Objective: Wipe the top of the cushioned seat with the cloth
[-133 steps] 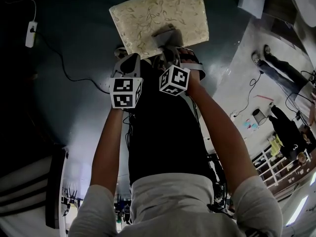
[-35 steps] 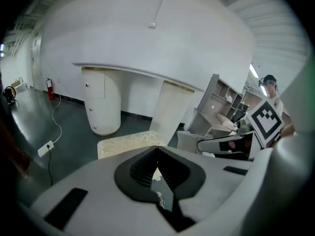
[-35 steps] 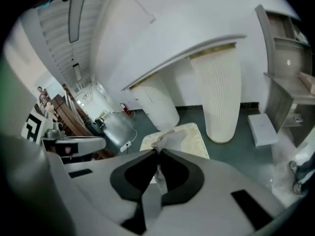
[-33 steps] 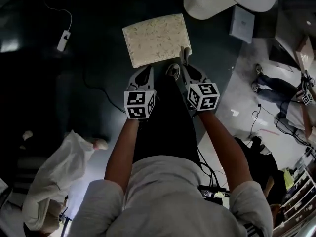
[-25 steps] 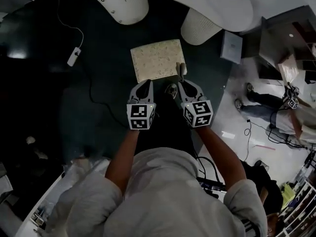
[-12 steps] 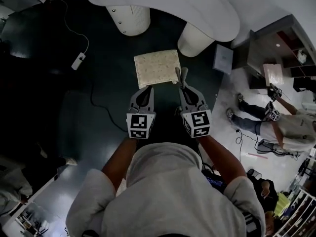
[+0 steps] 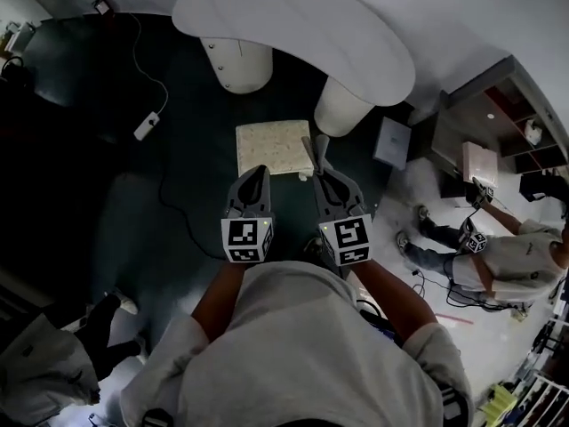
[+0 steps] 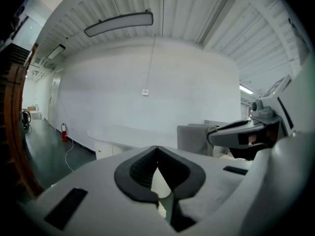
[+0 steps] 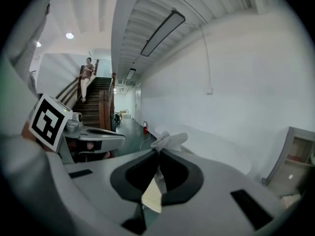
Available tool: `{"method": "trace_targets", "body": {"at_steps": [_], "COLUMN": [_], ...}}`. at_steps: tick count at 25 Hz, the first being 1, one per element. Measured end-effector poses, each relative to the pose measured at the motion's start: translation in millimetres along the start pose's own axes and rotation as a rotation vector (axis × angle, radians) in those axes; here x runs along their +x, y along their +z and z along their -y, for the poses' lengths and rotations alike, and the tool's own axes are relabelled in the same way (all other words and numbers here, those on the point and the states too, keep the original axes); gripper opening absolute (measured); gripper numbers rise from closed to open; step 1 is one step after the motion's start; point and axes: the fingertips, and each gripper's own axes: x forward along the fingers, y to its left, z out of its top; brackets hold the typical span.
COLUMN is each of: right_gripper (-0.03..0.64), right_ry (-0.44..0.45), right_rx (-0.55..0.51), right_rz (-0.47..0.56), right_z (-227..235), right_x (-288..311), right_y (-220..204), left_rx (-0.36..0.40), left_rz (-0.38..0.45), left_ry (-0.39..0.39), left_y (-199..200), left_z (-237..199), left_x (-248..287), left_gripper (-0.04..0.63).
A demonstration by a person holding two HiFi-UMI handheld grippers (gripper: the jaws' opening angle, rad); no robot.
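**On the dark green floor [image 7: 178,194], ahead of both tools: seat ready, cloth not yet applied**

Just beside the two white cylindrical pedestals [image 7: 236,63] of the curved white tabletop [image 7: 293,25]: square, cream, leaf-patterned cushioned seat [image 7: 271,147], lying flat with its top face up and uncovered.

Right tool [image 9: 158,151]: jaws pressed together on a small pale grey cloth [image 9: 170,140], with a crumpled tuft projecting past the tips. Likely reason for this hold: soft fabric leading the jaws, so that cloth rather than hard plastic meets the upholstery.

Left tool [image 8: 157,148]: jaws closed, nothing between them. Carried alongside the right tool, near it but apart. Probably kept free for steadying the seat.

Both tools held level, aimed at the plain white wall [image 8: 147,73] and not down at the seat. Seen from the head view, cloth overlapping the seat's near right corner. Judged to be a matter of viewing angle only, with no contact and the cloth well above the seat.

Judged status: wipe not begun.

Recommended next action:
- Tip the right tool downward and lower it until the tuft rests on the top face.
- Start at the near right corner and sweep across in overlapping passes.
- Keep the grip firm to avoid dropping the cloth.
- Watch for the seat sliding on the floor; brace with the left tool if needed.
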Motion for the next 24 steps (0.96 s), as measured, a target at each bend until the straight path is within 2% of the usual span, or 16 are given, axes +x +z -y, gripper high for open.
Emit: {"method": "trace_targets", "body": {"at_steps": [5, 10, 16, 24], "right_gripper": [0.026, 0.026, 0.026, 0.026], "right_ry": [-0.006, 0.011, 0.034, 0.059], "right_rx": [0.017, 0.042, 0.073, 0.073], "right_rz": [0.037, 0.046, 0.034, 0.029], "right_z": [23, 46, 64, 66], "right_x": [-35, -62, -80, -78], "right_y": [-2, -12, -30, -44], "left_rx": [0.039, 0.048, 0.086, 0.078], "left_rz": [0.018, 0.02, -0.009, -0.037], "left_ry": [-0.049, -0.041, -0.029, 0.001], "left_y": [14, 17, 12, -3], "left_z": [52, 88, 112, 117], "left_x": [3, 6, 7, 2], "left_gripper": [0.015, 0.015, 0.015, 0.015]}}
